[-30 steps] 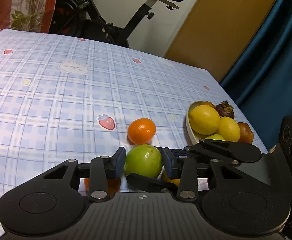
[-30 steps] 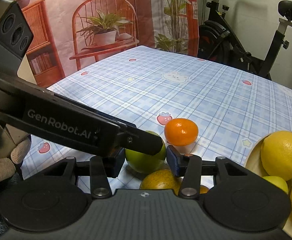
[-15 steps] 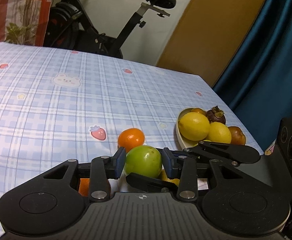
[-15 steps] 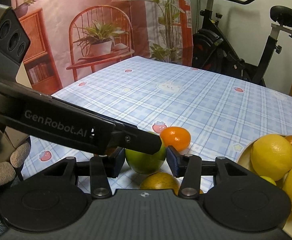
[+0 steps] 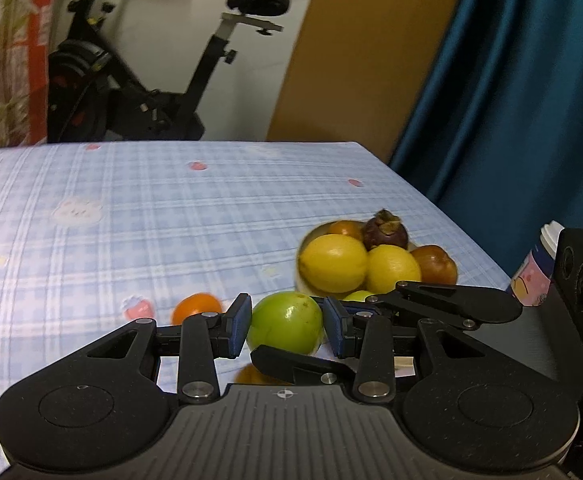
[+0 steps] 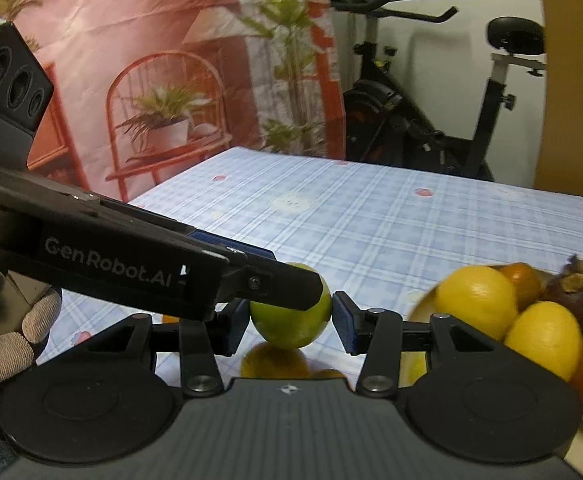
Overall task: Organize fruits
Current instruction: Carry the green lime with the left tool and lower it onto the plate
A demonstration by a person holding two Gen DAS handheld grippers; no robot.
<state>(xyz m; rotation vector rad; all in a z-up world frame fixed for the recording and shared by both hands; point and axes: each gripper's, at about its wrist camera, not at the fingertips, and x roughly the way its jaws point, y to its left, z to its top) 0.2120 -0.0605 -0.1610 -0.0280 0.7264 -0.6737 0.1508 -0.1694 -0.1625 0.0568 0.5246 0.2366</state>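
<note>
Here's the round green fruit point(image 5: 291, 316), up off the blue plaid cloth-covered surface point(image 5: 171, 208) and caught in a two-claw sandwich! The left claw point(image 5: 285, 324) is clenched on it, with a blue pad pressed to each flank. From the right wrist view, the right claw point(image 6: 291, 326) brackets the same fruit crosswise. Its left pad sits against the skin and its right pad is a hair off or barely touching, so I cannot tell whether that one is truly gripping. One black finger of the left claw lies across the top of the fruit.

Directly beneath, a yellow-orange fruit point(image 6: 275, 360) rests on the surface, partly hidden. A small orange mandarin point(image 5: 197, 308) sits just beyond the left claw's left pad, beside a strawberry print.

Near the surface's right edge is the pale bowl point(image 5: 300, 276), loaded with two yellow lemons point(image 5: 333, 262), a dark purple mangosteen point(image 5: 385, 232) and a reddish-brown round fruit point(image 5: 433, 264). Gloved fingers point(image 6: 15, 344) wrap the left claw's handle.
</note>
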